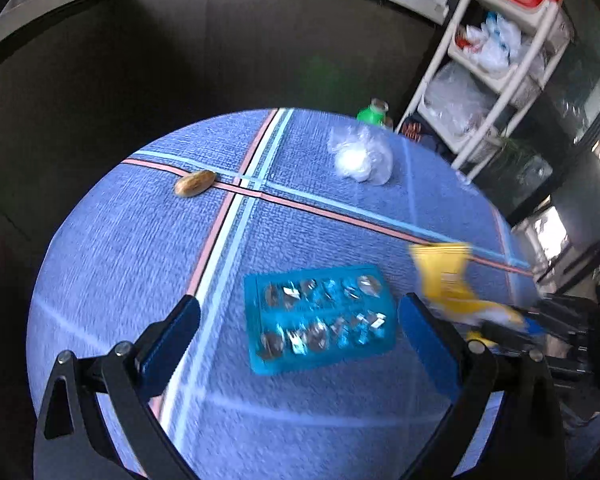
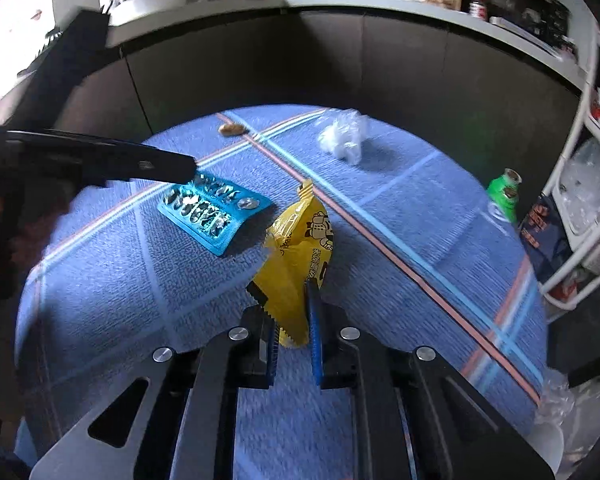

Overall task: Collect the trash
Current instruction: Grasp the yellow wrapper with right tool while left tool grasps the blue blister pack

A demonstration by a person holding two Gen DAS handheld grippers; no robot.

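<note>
My right hand-held gripper (image 2: 292,308) is pinching the lower end of a yellow crinkled plastic snack wrapper (image 2: 300,248) with a cartoon figure printed on it; the blue pads press on it from both sides, and the wrapper stands up from the pinch, its torn top toward the middle of the round desk (image 2: 380,216), which is covered in a blue woven cloth with pink and pale-blue stripes. From my left wrist view that same wrapper shows as a yellow blur at the right, just past my right-hand finger.

My left hand-held gripper (image 1: 300,316) is spread wide, nothing between its blue pads touching them. It hangs over a teal, foil-backed blister pack of pills (image 1: 320,316) with most pockets broken open, which lies flat on the cloth just beside the wrapper. In the right wrist view the black finger of my left tool reaches in from the left edge, its tip above the far end of that pack.

Further across the desk, well apart from both tools, lie a crumpled clear plastic bag (image 1: 360,156) and a small brown peanut-like shell (image 1: 195,183) on the pink stripe. A green plastic bottle (image 2: 504,194) stands near the desk's rim, close to a white shelf rack (image 1: 500,60) stuffed with plastic bags.
</note>
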